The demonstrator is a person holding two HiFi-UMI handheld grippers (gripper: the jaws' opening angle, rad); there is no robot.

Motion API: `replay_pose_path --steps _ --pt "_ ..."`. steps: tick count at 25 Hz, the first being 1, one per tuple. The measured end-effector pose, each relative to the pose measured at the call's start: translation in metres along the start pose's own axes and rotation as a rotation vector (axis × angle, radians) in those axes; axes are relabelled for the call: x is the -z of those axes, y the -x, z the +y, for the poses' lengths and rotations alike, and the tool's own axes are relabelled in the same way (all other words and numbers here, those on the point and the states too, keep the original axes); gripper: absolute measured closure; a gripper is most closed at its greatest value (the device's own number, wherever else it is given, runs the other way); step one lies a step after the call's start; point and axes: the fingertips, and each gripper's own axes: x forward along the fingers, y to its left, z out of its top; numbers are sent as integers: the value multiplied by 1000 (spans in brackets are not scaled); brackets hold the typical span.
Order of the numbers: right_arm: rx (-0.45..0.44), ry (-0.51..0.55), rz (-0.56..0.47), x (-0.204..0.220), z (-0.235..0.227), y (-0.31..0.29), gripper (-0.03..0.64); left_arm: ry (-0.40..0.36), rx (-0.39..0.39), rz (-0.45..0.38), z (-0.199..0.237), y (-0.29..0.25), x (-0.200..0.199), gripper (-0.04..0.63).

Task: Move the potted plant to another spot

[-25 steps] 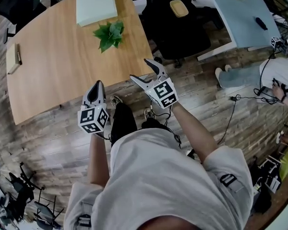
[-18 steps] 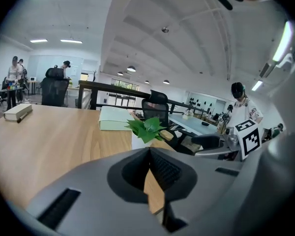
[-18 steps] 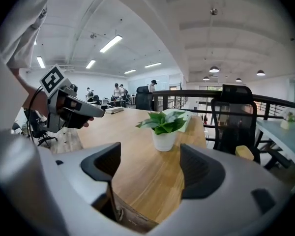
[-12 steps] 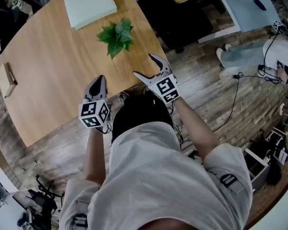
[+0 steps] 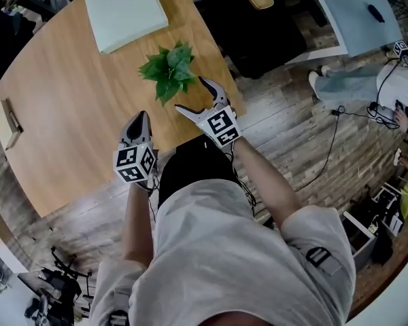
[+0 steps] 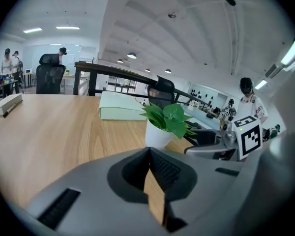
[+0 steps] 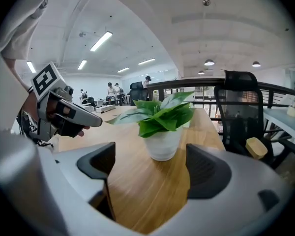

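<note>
Approach step, no grasp yet: the green-leaved potted plant [image 5: 168, 70] in its white round pot [image 7: 162, 144] stands near the right edge of the light wooden desk [image 5: 68, 114]. The right gripper [image 5: 190, 95] is held just short of it, jaws just opened wider, nothing between them; the left gripper [image 5: 140, 118] is closed, empty. Next, the jaws must be brought around the pot, below the leaves, and closed. No writing is legible — only square markers on the gripper cubes.

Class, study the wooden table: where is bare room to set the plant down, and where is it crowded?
Widest bare stretch of the table: between the pale green box, the potted plant and the book at the left edge. Crowded: the right side, where the potted plant sits near the edge.
</note>
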Motion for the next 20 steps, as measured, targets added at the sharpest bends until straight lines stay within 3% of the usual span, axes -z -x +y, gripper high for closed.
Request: replay_pose_path --steps 20 --pt "-94 -2 -17 -11 -18 -68 123 67 -116 59 21 -11 9 583"
